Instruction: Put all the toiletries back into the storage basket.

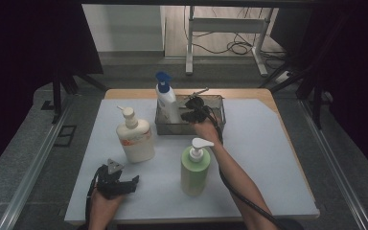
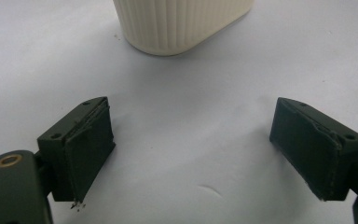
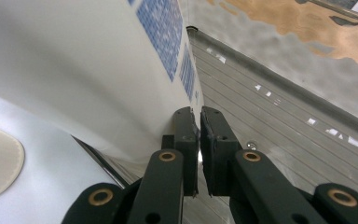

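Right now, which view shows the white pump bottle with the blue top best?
The high view: the white pump bottle with the blue top stands whole in the metal basket. The right gripper view shows just its white side and blue label, close up. The left gripper view faces the ribbed cream bottle instead.

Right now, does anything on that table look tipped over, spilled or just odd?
Nothing spilled. The white bottle with the blue pump stands in the metal basket, and the right gripper beside it is shut with nothing between its jaws.
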A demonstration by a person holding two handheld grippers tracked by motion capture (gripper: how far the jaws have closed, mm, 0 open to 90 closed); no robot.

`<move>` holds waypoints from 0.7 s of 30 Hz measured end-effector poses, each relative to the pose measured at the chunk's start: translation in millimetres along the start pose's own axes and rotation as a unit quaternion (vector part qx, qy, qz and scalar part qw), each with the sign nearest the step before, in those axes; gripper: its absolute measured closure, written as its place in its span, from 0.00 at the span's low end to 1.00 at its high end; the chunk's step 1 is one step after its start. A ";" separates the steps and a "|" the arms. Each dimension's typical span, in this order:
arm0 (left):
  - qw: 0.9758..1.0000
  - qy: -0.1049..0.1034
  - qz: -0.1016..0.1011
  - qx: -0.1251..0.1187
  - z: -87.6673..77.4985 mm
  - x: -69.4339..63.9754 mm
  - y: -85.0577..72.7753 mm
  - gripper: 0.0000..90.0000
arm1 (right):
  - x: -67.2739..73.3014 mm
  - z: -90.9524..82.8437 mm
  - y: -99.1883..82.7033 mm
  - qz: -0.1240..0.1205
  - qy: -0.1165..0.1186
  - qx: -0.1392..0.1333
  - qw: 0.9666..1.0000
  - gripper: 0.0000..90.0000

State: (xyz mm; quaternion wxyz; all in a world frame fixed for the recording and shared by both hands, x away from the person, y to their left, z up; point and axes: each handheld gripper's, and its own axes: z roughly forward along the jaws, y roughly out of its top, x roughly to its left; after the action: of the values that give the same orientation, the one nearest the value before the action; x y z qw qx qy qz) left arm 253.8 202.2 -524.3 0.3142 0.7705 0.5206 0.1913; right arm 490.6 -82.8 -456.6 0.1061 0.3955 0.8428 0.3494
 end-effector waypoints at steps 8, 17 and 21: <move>1.000 0.000 0.000 0.000 0.0 0.0 0.0 0.14 | 5.7 5.1 1.7 -0.004 0.004 0.001 1.000 0.94; 1.000 0.000 -0.001 -0.001 0.1 -0.1 0.0 0.14 | 8.6 9.9 1.3 -0.006 0.006 0.007 1.000 0.93; 1.000 0.000 -0.001 0.000 0.1 -0.1 0.0 0.14 | 9.4 11.5 1.9 -0.007 0.005 0.010 1.000 0.93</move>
State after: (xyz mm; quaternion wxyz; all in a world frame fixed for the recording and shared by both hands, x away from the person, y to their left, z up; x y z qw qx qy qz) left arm 253.8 202.1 -524.3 0.3149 0.7700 0.5210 0.1910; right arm 490.7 -69.2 -462.8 0.0999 0.3890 0.8494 0.3425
